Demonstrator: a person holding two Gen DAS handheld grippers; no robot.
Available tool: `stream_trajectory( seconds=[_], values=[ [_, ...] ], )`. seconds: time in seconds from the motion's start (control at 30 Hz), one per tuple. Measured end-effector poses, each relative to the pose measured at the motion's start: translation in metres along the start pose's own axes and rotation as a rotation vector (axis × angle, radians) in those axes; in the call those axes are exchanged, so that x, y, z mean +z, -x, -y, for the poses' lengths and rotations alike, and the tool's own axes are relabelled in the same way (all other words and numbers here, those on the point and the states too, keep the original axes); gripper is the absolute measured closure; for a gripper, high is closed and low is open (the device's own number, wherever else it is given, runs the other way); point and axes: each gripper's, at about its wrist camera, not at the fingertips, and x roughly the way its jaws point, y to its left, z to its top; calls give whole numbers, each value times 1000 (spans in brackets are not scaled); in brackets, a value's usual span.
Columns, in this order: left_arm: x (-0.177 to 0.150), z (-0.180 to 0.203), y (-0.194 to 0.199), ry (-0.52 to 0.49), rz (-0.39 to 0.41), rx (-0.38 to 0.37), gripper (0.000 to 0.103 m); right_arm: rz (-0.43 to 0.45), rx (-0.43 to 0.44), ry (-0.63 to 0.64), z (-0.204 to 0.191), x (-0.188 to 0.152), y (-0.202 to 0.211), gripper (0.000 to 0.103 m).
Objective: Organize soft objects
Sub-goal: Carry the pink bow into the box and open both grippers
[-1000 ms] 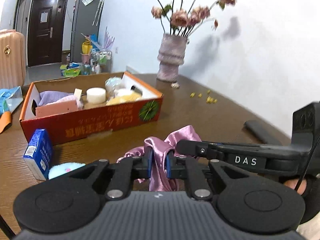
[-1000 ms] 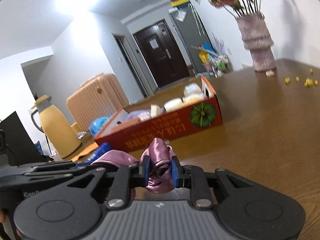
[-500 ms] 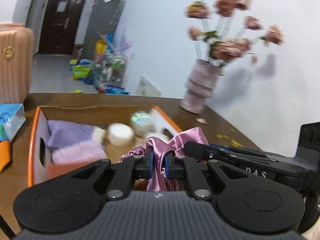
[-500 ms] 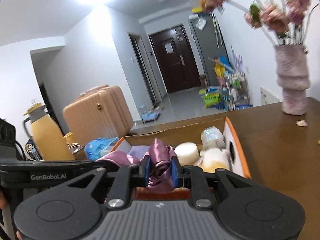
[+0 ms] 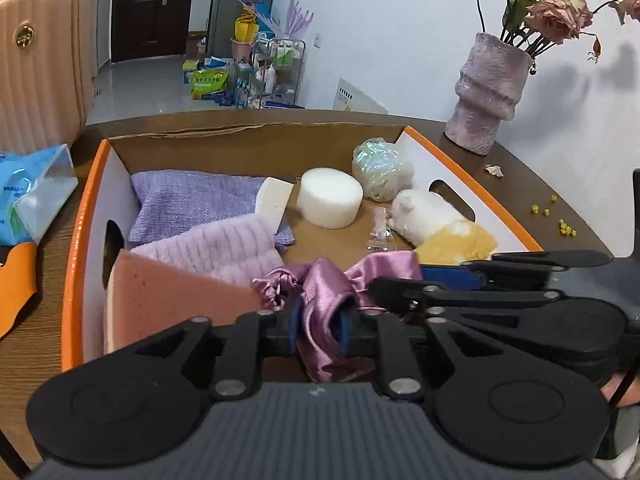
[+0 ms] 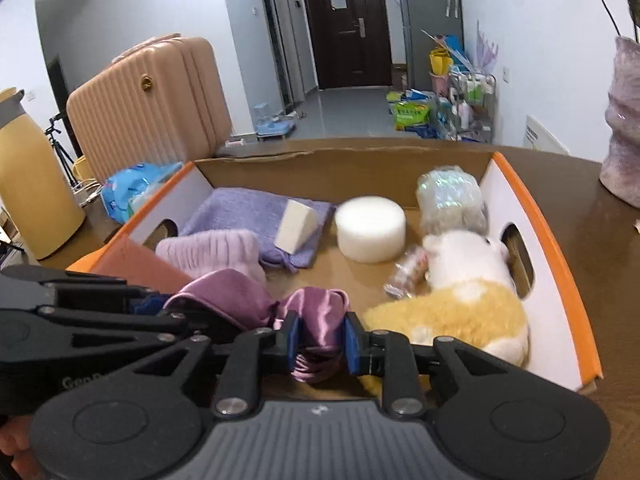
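Both grippers, left gripper [image 5: 319, 322] and right gripper [image 6: 317, 342], have carried the satin scrunchie [image 5: 320, 300] over the box [image 6: 536, 216], fingers clamped on it; only the right view shows the yellow flask [image 6: 28, 184] left of the fingers on the counter [image 6: 616, 280].

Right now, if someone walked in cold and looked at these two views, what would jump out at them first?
First, the shiny pink satin cloth, pinched between both the left gripper and the right gripper just above the near end of the orange-rimmed cardboard box. Next, the box's soft contents: a white foam cylinder mid-box and a white and yellow plush toy along its right side.
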Motion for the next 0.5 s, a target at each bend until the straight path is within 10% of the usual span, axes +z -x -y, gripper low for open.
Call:
stream_trajectory(
  seconds=[0.17, 0.5],
  values=[
    [2, 4, 57, -17, 96, -7, 61, 76, 13, -14, 5, 2, 45, 45],
    [-14, 13, 188, -59, 295, 85, 50, 300, 5, 57, -14, 5, 186, 38]
  ],
)
